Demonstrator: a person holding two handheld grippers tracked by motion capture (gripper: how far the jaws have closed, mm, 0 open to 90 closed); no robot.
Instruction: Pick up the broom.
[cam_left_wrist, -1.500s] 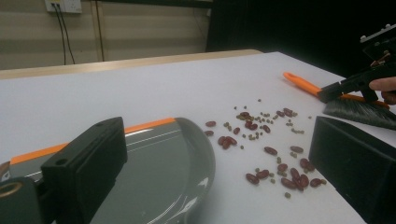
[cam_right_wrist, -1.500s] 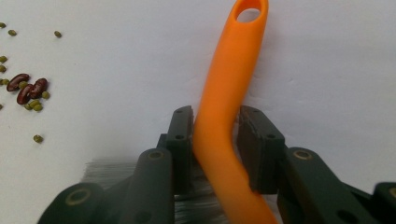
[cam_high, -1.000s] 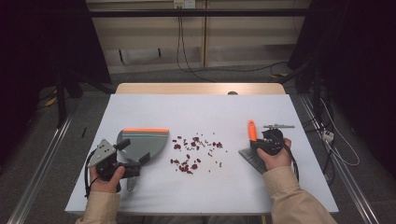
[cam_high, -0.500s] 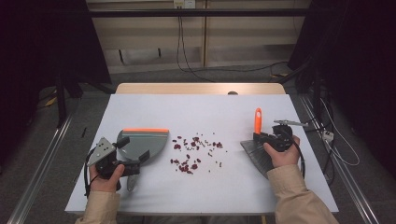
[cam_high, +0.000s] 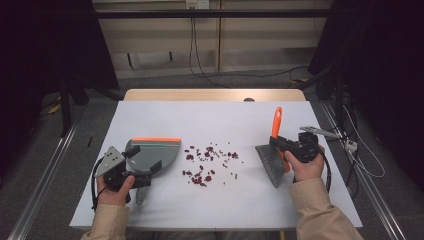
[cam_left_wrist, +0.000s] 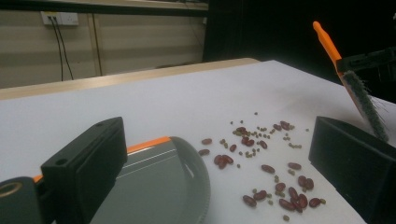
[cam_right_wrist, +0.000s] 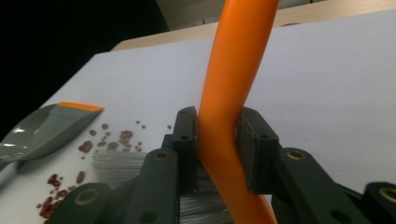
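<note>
A grey dustpan (cam_high: 155, 152) with an orange lip lies on the white table (cam_high: 150, 115) at the left. My left gripper (cam_high: 141, 165) sits over its near part. In the left gripper view its jaws stand wide apart, open, with the dustpan (cam_left_wrist: 159, 182) low between them. Red beans and small green ones (cam_high: 207, 164) are scattered at the table's middle. At the right, my right gripper (cam_high: 288, 146) is shut on the orange handle (cam_right_wrist: 229, 93) of a brush (cam_high: 270, 162); its jaws have just been closing on that handle. The brush hangs tilted, bristles down and handle pointing up and away.
A wooden strip (cam_high: 215, 95) runs along the table's far edge. A small metal tool (cam_high: 320, 132) lies near the right edge, beside my right hand. Cables (cam_high: 200, 60) hang on the wall behind. Dark floor and rails flank the table.
My right gripper has risen with the brush, which has lifted off the table and tilted up. The left gripper and the dustpan have stayed put.
</note>
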